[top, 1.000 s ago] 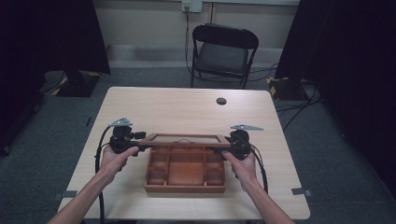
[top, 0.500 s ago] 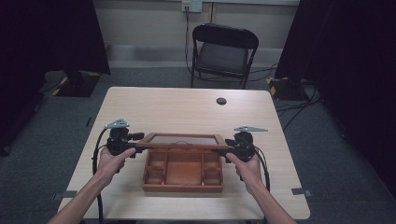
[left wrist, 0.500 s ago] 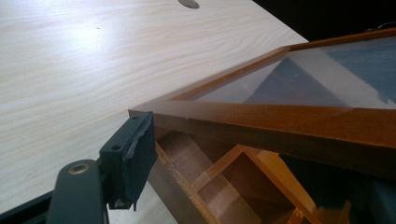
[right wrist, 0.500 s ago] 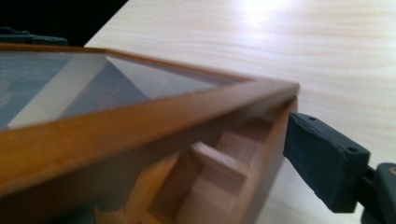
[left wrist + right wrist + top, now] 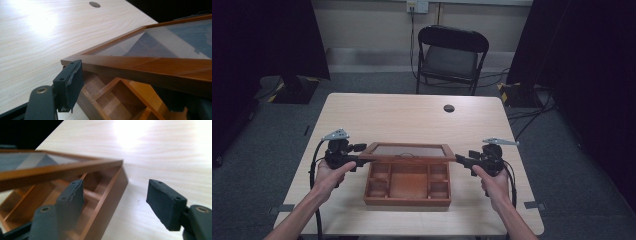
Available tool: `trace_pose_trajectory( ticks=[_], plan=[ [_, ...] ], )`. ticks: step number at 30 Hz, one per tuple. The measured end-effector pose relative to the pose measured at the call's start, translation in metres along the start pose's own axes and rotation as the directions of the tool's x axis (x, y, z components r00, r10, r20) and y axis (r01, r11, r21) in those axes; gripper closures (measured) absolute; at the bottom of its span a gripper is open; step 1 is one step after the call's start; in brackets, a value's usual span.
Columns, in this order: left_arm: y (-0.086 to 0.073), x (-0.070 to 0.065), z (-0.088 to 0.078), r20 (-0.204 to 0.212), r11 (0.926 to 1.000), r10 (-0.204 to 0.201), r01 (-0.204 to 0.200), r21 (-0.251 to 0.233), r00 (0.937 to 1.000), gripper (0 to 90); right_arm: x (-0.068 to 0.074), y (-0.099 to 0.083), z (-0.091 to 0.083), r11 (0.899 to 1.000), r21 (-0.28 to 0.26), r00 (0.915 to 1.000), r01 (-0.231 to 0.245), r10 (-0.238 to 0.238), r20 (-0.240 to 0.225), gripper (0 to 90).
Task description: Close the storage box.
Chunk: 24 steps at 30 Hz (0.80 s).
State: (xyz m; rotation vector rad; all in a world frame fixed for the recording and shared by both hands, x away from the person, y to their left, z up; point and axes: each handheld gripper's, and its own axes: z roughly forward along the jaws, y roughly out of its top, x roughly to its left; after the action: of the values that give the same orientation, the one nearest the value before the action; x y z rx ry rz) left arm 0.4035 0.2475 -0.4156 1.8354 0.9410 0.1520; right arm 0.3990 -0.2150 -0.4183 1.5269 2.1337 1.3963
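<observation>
A wooden box (image 5: pixel 407 187) with several compartments lies on the table, near the person's edge. Its glass-paned lid (image 5: pixel 409 150) stands partly raised over it. My left gripper (image 5: pixel 357 156) is shut on the lid's left front corner. In the left gripper view the lid frame (image 5: pixel 155 65) runs between the pads (image 5: pixel 68 82) of the left gripper (image 5: pixel 120 82). My right gripper (image 5: pixel 462 161) sits just off the lid's right corner. Its jaws have just been closing with nothing between them. The right gripper view has this gripper (image 5: pixel 116 188) open beside the box wall (image 5: pixel 110 202) and lid (image 5: pixel 62 170).
The light wooden table (image 5: pixel 412 115) has a small dark round cap (image 5: pixel 449 108) at its far middle. A black folding chair (image 5: pixel 452 55) stands behind the table. Dark curtains hang at both sides.
My right gripper has drawn back to the right, off the lid's right corner. The left gripper still holds the lid up, and the box has barely shifted.
</observation>
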Motion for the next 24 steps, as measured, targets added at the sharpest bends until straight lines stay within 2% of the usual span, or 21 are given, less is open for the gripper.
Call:
trace_pose_trajectory(
  ticks=[5,9,11,12,17,20,21,24],
  plan=[
    [-0.002,-0.003,-0.006,0.006,0.9999,0.011,-0.011,0.002,0.9999,26.7,-0.007,0.008,-0.002,1.0,-0.027,0.9997,-0.012,0.012,0.022,31.3],
    [-0.006,-0.003,-0.007,0.009,0.9999,0.012,-0.012,0.011,0.9999,26.0,-0.002,0.017,-0.004,0.999,-0.047,0.9999,-0.003,0.003,-0.014,32.5],
    [-0.007,-0.004,-0.007,0.008,0.9999,0.011,-0.011,0.013,0.9999,25.9,0.004,0.023,-0.004,0.998,-0.053,0.9994,0.015,-0.016,-0.03,34.4],
    [-0.007,-0.005,-0.007,0.005,0.9999,0.01,-0.01,0.011,0.9999,26.2,0.007,0.025,-0.003,0.998,-0.06,0.9985,0.026,-0.029,-0.046,38.0],
    [-0.007,-0.008,-0.008,0.004,0.9996,0.024,-0.024,0.017,0.9997,26.7,0.022,0.033,-0.001,0.996,-0.063,0.9924,0.058,-0.065,-0.105,38.7],
    [-0.01,-0.009,-0.007,0.004,0.9993,0.026,-0.026,0.029,0.9997,26.6,0.03,0.037,0.0,0.995,-0.056,0.9845,0.078,-0.085,-0.153,43.3],
    [-0.011,-0.009,-0.007,0.003,0.9991,0.027,-0.027,0.032,0.9996,26.5,0.033,0.039,0.0,0.994,-0.055,0.9778,0.089,-0.098,-0.185,45.1],
    [-0.013,-0.01,-0.007,-0.001,0.9985,0.034,-0.034,0.043,0.9994,26.1,0.042,0.045,0.0,0.993,-0.053,0.9675,0.104,-0.114,-0.226,47.2]
  ],
)
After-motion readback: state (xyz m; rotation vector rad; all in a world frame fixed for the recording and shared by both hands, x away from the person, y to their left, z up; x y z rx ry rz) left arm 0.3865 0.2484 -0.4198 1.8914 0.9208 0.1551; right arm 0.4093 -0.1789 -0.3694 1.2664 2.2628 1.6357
